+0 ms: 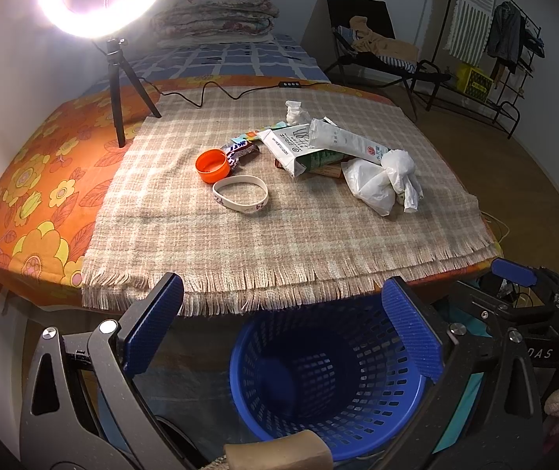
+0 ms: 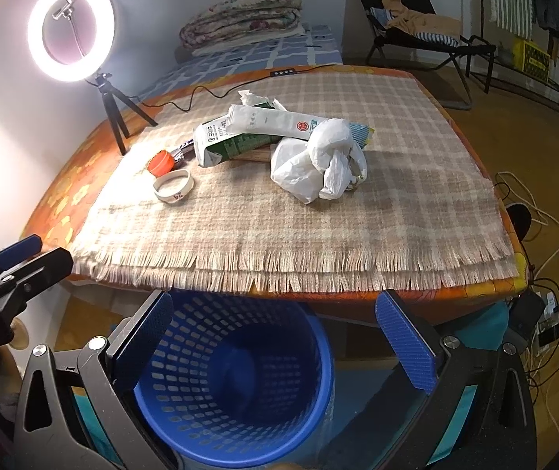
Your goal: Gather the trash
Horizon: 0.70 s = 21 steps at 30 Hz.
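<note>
On the fringed plaid cloth (image 1: 279, 219) that covers the worktop lies a loose heap of trash. Toward the right of the heap a knotted white plastic bag (image 1: 381, 180) rests on the cloth, touching a long white wrapper (image 1: 346, 143) that lies across a flattened green-and-white carton (image 1: 295, 150). A crumpled tissue (image 1: 294, 111) sits at the far end of the heap, and a snack wrapper (image 1: 242, 149) pokes out at its left side. Just beside that wrapper is an orange cap (image 1: 212, 165), open side up, and nearer the front edge a white wristband (image 1: 240, 194) with the number 24 printed on it lies flat, close to the cap.

Below the front edge of the worktop stands a blue perforated basket (image 1: 318, 376), upright, with no trash visible inside it. The left tool (image 1: 279, 325) hangs over the basket with its blue-padded jaws spread wide and nothing between them. The right tool (image 2: 275, 337) is beside it, likewise above the basket, jaws wide apart and holding nothing. Each tool shows at the edge of the other's view.

Under the plaid cloth an orange floral cover (image 1: 44, 180) shows at the left. On it stands a lit ring light (image 2: 71, 29) on a small black tripod (image 1: 122, 94), its cable running across the far edge of the cloth. Behind are a bed with a folded quilt (image 1: 216, 13), a black folding chair (image 1: 373, 47) and a clothes rack (image 1: 491, 35).
</note>
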Each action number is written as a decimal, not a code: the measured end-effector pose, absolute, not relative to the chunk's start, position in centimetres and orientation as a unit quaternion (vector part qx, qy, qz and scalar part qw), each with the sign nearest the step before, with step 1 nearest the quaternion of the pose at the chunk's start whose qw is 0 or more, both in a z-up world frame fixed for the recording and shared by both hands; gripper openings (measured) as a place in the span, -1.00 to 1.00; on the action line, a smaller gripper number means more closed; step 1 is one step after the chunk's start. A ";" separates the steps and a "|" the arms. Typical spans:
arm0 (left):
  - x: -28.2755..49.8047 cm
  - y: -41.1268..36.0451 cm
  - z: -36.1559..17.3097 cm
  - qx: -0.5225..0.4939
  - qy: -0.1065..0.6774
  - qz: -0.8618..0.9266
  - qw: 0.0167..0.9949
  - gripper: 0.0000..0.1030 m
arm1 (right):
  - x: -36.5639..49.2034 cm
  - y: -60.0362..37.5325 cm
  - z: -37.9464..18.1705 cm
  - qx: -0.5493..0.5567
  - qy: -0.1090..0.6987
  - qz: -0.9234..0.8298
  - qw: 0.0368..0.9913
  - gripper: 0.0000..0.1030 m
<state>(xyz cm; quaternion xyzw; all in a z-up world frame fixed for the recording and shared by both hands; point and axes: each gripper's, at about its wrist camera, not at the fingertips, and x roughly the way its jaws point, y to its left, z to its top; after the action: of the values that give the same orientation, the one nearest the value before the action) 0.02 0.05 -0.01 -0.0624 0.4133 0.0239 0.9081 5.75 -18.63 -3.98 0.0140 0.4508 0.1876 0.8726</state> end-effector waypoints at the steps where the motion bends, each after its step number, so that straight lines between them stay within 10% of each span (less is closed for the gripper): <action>1: 0.0 0.0 0.0 -0.062 0.413 0.024 0.908 1.00 | 5.7 -18.6 -4.0 0.012 0.450 0.187 0.873 0.99; 21: 0.0 0.0 0.0 -0.062 0.413 0.024 0.908 1.00 | 5.6 -18.1 -4.4 -0.002 0.448 0.196 0.872 0.99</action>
<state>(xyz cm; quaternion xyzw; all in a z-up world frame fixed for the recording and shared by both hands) 0.03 0.05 -0.01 -0.0623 0.4131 0.0243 0.9082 5.56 -18.15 -4.41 -0.0018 0.4478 0.1961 0.8724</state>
